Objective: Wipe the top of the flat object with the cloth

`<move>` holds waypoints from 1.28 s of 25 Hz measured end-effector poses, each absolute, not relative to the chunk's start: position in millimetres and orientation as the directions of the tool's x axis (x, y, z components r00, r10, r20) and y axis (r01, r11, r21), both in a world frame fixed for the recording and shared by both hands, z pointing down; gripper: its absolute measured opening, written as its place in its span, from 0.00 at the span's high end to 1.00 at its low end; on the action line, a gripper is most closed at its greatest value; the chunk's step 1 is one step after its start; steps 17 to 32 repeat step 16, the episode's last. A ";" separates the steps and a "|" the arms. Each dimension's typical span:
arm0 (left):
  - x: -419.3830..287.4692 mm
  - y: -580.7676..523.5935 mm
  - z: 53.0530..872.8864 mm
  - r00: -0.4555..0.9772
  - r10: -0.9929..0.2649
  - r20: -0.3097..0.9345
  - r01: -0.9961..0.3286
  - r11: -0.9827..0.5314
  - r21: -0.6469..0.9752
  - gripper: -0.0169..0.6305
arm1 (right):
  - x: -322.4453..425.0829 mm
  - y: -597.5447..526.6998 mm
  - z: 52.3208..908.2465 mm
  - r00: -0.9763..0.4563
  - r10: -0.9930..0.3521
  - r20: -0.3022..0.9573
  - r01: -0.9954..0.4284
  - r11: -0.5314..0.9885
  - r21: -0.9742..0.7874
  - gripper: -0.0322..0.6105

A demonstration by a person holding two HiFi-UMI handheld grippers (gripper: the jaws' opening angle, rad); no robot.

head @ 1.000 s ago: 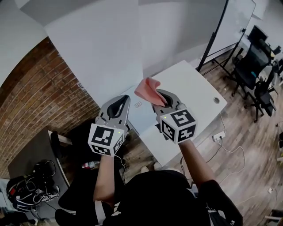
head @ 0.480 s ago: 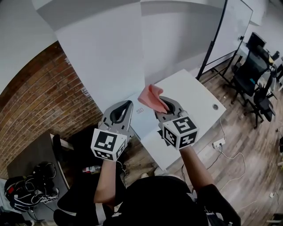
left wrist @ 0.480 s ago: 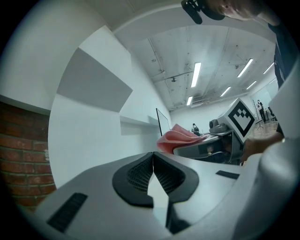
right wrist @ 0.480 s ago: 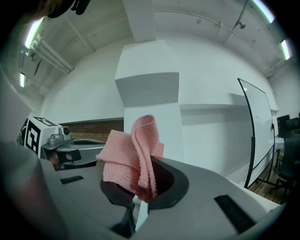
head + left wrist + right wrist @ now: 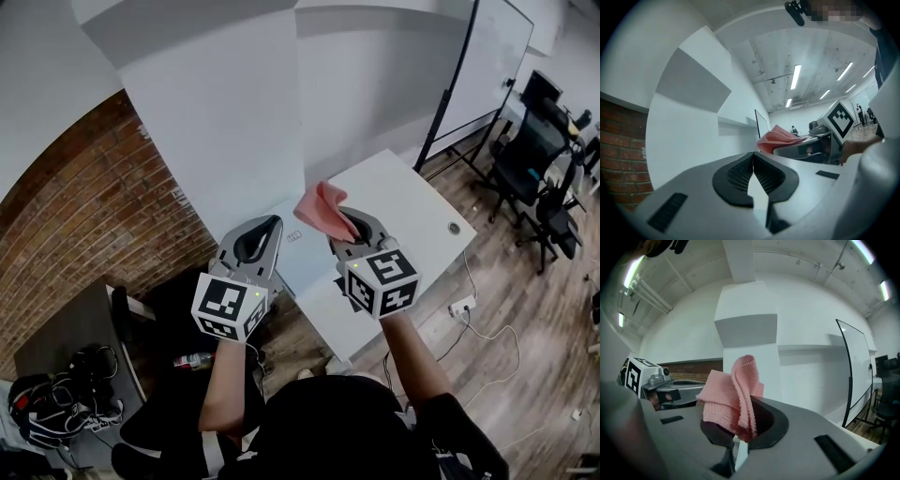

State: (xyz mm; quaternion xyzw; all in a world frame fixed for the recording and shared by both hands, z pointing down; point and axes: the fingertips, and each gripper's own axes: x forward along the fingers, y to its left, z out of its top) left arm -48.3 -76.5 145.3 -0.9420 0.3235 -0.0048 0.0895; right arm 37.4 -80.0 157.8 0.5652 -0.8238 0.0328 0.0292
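Note:
A pink knitted cloth stands up crumpled from the jaws of my right gripper, which is shut on it. The right gripper is held level above the near part of a white flat tabletop. My left gripper hovers beside it to the left, off the table's edge, with its jaws shut and nothing between them. From the left gripper view, the cloth and the right gripper's marker cube show to the right.
A brick wall runs at the left and a white pillar stands ahead. A whiteboard on a stand and office chairs are at the right. Cables lie on the wooden floor. A dark desk with gear is at lower left.
Both grippers have risen slightly together, side by side. The cloth stays clamped in the right gripper, and the left stays shut and empty.

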 end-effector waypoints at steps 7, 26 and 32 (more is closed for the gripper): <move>-42.2 -75.9 146.3 0.798 -0.601 -0.045 -0.599 -0.782 -0.173 0.95 | 43.1 -78.3 161.5 -0.356 -0.929 0.098 -0.934 0.356 -0.023 0.88; -43.4 -77.2 147.3 0.795 -0.605 -0.046 -0.602 -0.777 -0.182 0.95 | 41.3 -79.3 164.0 -0.360 -0.928 0.102 -0.933 0.359 -0.025 0.88; -43.4 -77.2 147.3 0.795 -0.605 -0.046 -0.602 -0.777 -0.182 0.95 | 41.3 -79.3 164.0 -0.360 -0.928 0.102 -0.933 0.359 -0.025 0.88</move>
